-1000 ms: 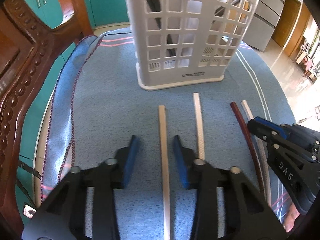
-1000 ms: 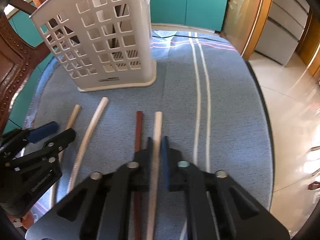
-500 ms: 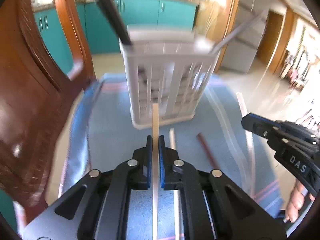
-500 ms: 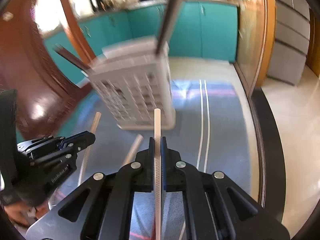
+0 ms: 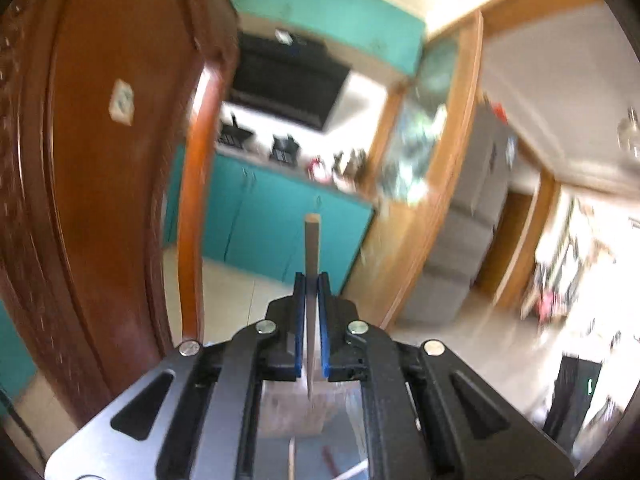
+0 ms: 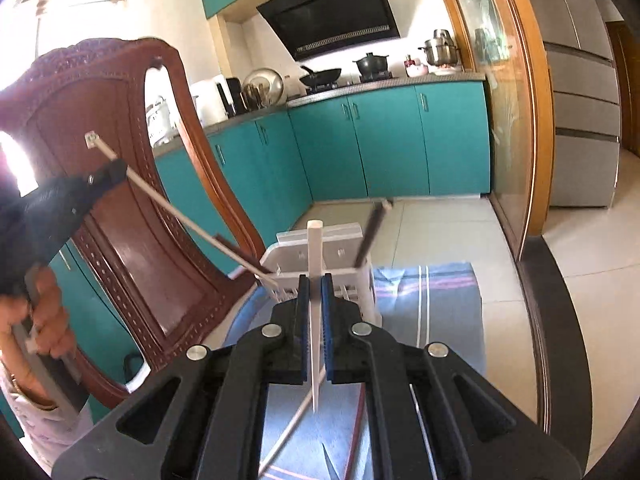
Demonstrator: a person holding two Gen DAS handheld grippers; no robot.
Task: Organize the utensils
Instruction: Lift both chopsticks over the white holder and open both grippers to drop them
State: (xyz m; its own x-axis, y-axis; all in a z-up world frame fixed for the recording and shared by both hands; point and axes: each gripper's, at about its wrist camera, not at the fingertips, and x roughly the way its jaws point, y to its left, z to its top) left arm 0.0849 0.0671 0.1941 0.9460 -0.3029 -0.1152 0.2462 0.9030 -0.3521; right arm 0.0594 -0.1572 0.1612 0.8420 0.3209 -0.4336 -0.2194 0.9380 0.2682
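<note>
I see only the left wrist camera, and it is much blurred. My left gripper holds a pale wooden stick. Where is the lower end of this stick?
Observer: The right wrist view shows the left gripper shut on the pale wooden chopstick. Its lower end is at the near left corner of the white slotted plastic basket.
Operator: Does the right gripper carry something?
Observer: Yes, the right gripper is shut on a white chopstick.
Operator: Is anything inside the basket already?
Observer: Yes, a dark chopstick leans out at its right corner.
</note>
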